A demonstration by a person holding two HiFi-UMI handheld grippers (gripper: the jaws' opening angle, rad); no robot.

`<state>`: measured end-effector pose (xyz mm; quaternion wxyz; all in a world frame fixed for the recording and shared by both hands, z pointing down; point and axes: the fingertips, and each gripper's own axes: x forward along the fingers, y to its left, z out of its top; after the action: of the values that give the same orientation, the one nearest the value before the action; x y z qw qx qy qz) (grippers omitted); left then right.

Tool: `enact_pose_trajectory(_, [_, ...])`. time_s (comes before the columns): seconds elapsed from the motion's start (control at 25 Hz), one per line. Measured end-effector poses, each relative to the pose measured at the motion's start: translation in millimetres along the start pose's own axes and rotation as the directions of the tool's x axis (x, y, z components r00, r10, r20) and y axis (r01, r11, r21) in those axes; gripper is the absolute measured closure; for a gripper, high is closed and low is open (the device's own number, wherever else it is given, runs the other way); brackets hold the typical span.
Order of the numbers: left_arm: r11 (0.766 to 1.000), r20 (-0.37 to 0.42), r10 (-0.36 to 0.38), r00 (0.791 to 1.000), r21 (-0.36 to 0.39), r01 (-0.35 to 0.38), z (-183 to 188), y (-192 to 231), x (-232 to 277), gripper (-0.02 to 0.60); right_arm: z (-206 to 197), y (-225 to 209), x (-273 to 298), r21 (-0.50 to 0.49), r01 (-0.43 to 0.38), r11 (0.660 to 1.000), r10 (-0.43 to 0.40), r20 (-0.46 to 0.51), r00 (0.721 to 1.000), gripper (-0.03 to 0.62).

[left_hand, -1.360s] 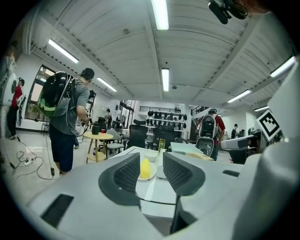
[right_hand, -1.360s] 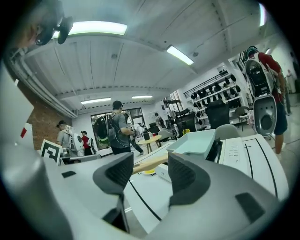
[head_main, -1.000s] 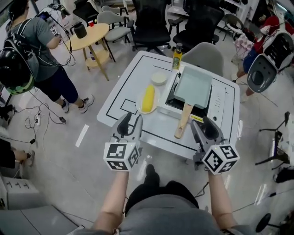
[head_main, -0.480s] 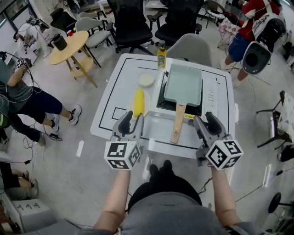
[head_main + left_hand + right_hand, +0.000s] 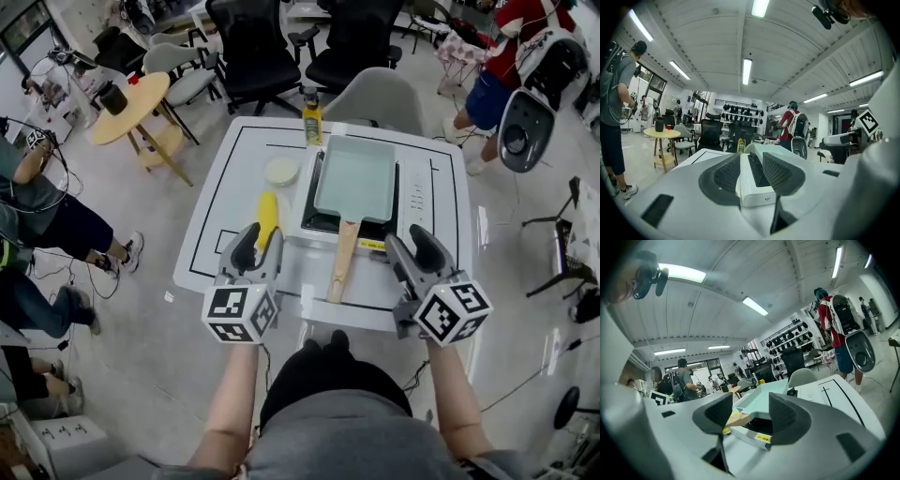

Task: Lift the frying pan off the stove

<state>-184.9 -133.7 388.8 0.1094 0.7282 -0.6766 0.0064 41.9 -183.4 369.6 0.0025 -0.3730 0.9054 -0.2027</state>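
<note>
Both tongs are released and empty: the left gripper (image 5: 260, 248) holds its jaws apart on nothing, and the right gripper (image 5: 411, 246) gapes the same way, with the pan only in its line of sight beyond the pads. Over the last second the view squares up on the white table (image 5: 211, 234): it sat skewed and further up the frame, and now its near edge runs level just above the two grippers, which come closer to it without either closing. The wooden handle (image 5: 341, 263) now lies at lower centre between the two grippers, nearer the right one, so I judge this as the approach before the grasp; the lift itself is not begun. The frying pan (image 5: 356, 176), a pale green rectangular one, rests flat on the stove (image 5: 312, 221) at upper centre of the head view, its handle pointing down the frame towards the person. Counted: two grippers, one pan with one handle, one stove, one table, one yellow corn cob (image 5: 267, 212) left of the stove, one small round dish (image 5: 280, 171) above the cob, and one bottle (image 5: 311, 124) at the table's far edge
</note>
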Motion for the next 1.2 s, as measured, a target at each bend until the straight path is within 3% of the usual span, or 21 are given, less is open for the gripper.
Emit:
enact_pose_trajectory(0.2, [0.999,-0.016,-0.048,0.999,-0.002,0.048,0,-7,13,0.442,1,-4,-4,0.022,0.023,0.999,-0.024,0.013,1.000,0.355])
enact_pose_trajectory(0.48, [0.983,-0.040,-0.184,0.982,0.001,0.185,5,-16,41,0.442,4,-4,-9,0.036,0.128,0.991,-0.129,0.050,0.990,0.355])
enact_pose_trajectory(0.56, [0.973,-0.058,-0.230,0.971,-0.029,0.229,5,-20,45,0.442,3,-3,-10,0.045,0.151,0.988,-0.153,0.056,0.987,0.355])
enact_pose_trajectory(0.64, [0.948,-0.085,-0.310,0.947,-0.108,0.301,5,-28,49,0.442,3,-2,-10,0.053,0.170,0.984,-0.174,0.063,0.983,0.355])
enact_pose_trajectory(0.76, [0.857,-0.130,-0.479,0.868,-0.284,0.430,1,-48,56,0.430,2,-3,-11,0.055,0.200,0.978,-0.203,0.072,0.976,0.355])
enact_pose_trajectory(0.88, [0.749,-0.153,-0.601,0.784,-0.450,0.486,-8,-63,60,0.409,1,-3,-12,0.057,0.221,0.974,-0.225,0.082,0.971,0.355])
enact_pose_trajectory(1.04, [0.609,-0.154,-0.695,0.702,-0.645,0.462,-19,-75,66,0.390,2,-2,-12,0.074,0.234,0.969,-0.240,0.094,0.966,0.355])
enact_pose_trajectory(1.2, [0.504,-0.167,-0.750,0.640,-0.771,0.390,-37,-88,72,0.377,1,-5,-12,0.087,0.252,0.964,-0.260,0.102,0.960,0.355])
